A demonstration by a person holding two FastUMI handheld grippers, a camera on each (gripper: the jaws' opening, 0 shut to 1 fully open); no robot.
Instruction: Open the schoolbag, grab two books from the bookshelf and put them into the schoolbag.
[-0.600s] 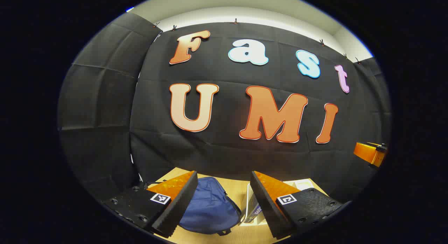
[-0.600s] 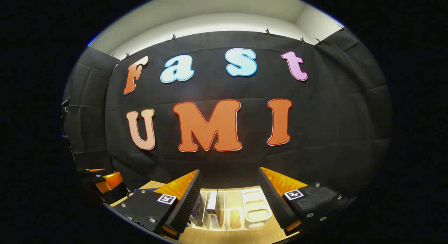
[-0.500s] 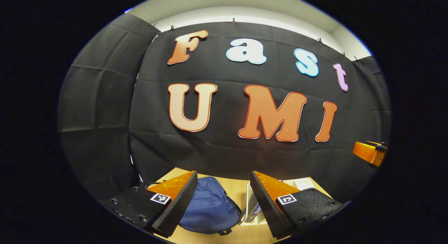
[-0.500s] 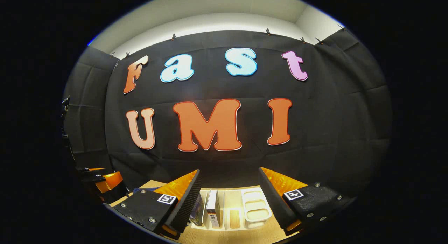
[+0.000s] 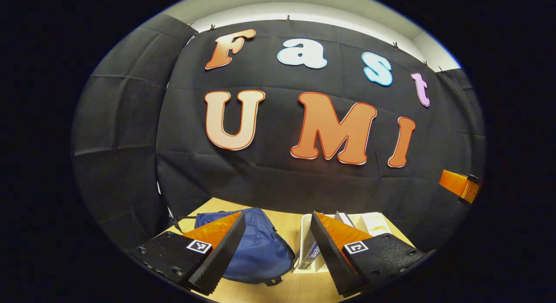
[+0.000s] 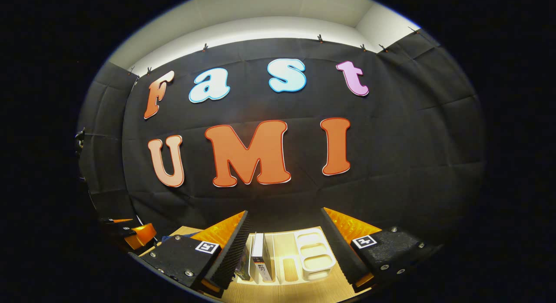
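Blue schoolbag [image 5: 260, 251] on table, books [image 6: 259, 261] upright in bookshelf [image 6: 315, 255]

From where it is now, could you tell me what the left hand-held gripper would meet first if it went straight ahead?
Probably the booth's black cloth wall. The left hand-held gripper points above the blue schoolbag on the table, though depth is unclear.

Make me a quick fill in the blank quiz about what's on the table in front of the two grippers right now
1. The schoolbag on the table is ___ in colour.
2. The books stand upright in a white ___.
3. The left gripper and the right gripper both have their jaws ___.
4. In the left gripper view, the schoolbag lies to the ___ of the bookshelf.

Missing words: blue; bookshelf; open; left
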